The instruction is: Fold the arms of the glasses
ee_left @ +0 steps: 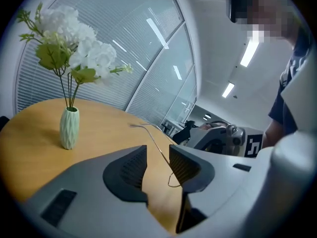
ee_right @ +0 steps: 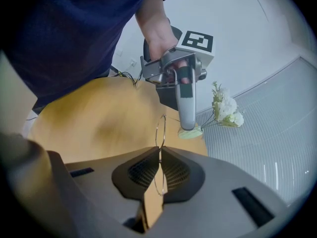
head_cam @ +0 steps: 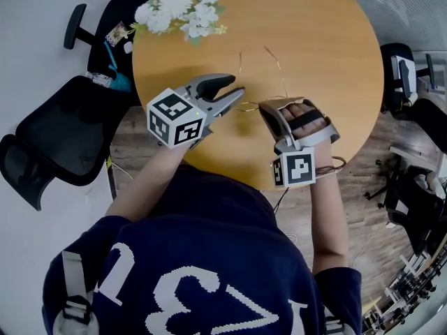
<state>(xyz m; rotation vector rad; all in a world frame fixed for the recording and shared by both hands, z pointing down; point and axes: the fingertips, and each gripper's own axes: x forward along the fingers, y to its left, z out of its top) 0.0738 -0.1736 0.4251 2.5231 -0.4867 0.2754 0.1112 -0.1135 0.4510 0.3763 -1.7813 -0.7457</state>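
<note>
Thin wire-framed glasses (head_cam: 260, 82) sit over the round wooden table (head_cam: 335, 61), both arms stretched out away from me. My right gripper (head_cam: 267, 107) is shut on the front of the frame; in the right gripper view one lens ring (ee_right: 160, 128) stands above the closed pads and another hangs between them at the gripper (ee_right: 160, 153). My left gripper (head_cam: 236, 89) is at the frame's left end, open. In the left gripper view one arm of the glasses (ee_left: 157, 148) runs through the gap of that gripper (ee_left: 158, 158), close to the right pad, and neither pad presses on it.
A pale green vase of white flowers (head_cam: 183, 5) stands at the table's far left edge. Black office chairs (head_cam: 63, 138) are on the floor to the left, and more chairs (head_cam: 404, 72) to the right. The vase (ee_left: 69, 128) stands beyond the left jaw.
</note>
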